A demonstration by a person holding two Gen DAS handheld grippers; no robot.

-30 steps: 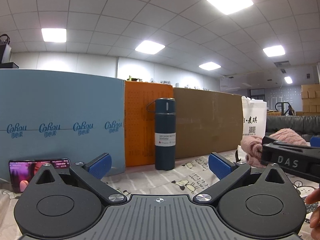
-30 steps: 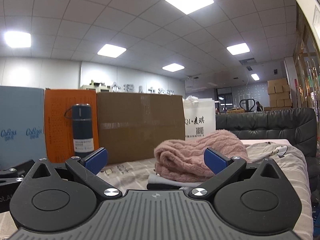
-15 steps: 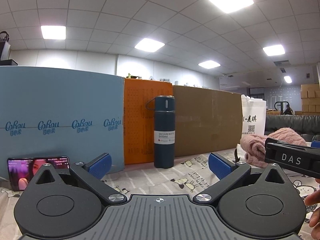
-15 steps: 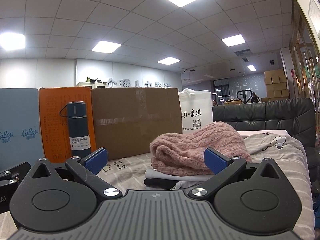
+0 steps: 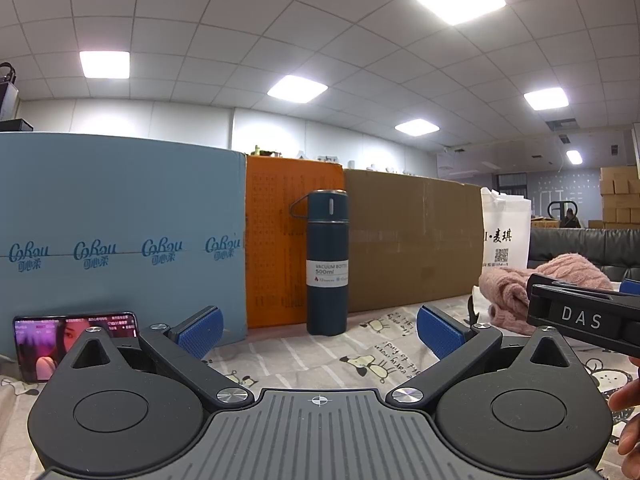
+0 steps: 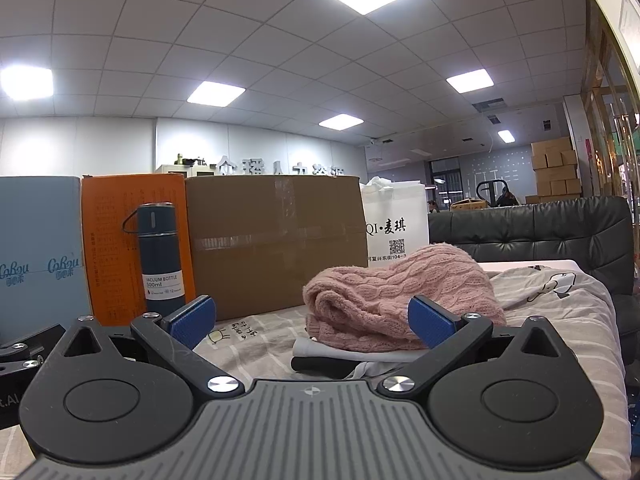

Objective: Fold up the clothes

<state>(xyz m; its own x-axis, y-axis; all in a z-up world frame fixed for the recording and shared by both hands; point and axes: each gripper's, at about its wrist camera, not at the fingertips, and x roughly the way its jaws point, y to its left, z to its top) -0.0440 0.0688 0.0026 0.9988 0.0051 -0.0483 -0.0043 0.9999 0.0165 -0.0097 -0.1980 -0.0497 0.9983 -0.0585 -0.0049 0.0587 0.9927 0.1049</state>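
A folded pink cable-knit sweater [image 6: 400, 300] lies on top of a white garment [image 6: 340, 350] and a dark one [image 6: 320, 365], stacked on the cartoon-print sheet [image 6: 256, 344]. My right gripper [image 6: 310, 322] hovers just in front of this stack, open and holding nothing. The same pink sweater [image 5: 512, 296] shows at the right edge of the left wrist view, partly behind the right gripper's black body [image 5: 584, 316]. My left gripper [image 5: 319, 332] is open and empty, level above the sheet [image 5: 320, 356], facing a dark blue vacuum bottle [image 5: 327, 264].
A blue box [image 5: 120, 240], an orange box [image 5: 276, 240] and a brown carton [image 5: 412, 236] wall off the back of the surface. A white shopping bag [image 6: 396, 224] stands behind the stack. A lit phone [image 5: 60, 340] leans at the left. A black sofa [image 6: 540, 232] lies to the right.
Both views have tilted slightly so the scene sits lower in frame; the right gripper has drawn closer to the pink sweater stack. Both stay open.
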